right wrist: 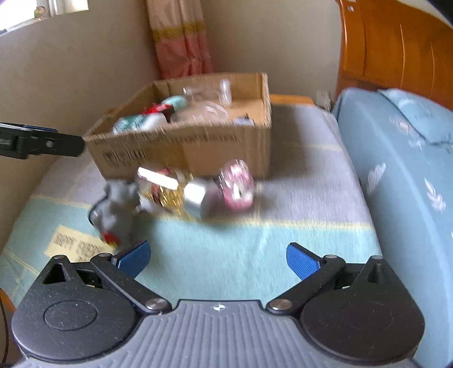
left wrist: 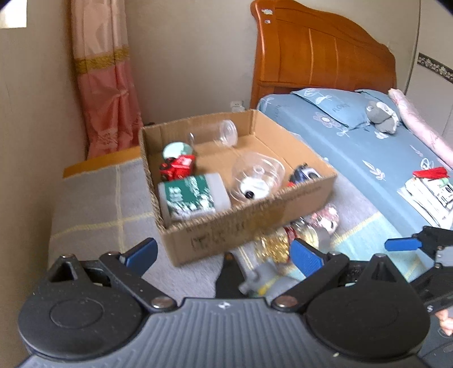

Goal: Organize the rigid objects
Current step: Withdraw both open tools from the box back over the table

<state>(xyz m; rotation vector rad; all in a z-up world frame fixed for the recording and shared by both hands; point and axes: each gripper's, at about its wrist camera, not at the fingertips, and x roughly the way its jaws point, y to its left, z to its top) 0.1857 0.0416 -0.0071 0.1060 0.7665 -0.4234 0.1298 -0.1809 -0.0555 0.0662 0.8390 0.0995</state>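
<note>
Green-labelled jar on its side, lid toward right claw.

Soft daylight, moderately bright, no harsh glare. Source looks upper left: blown-out window in the right wrist view, bright patch top left in the left wrist view. Cardboard box throws a diffuse shadow to its right on the blanket. Right wrist view has heavy motion blur; loose items in front of the box are smeared. Left wrist view is sharper, box front still blurred. Strong fisheye bending and dark corners in both.
</note>
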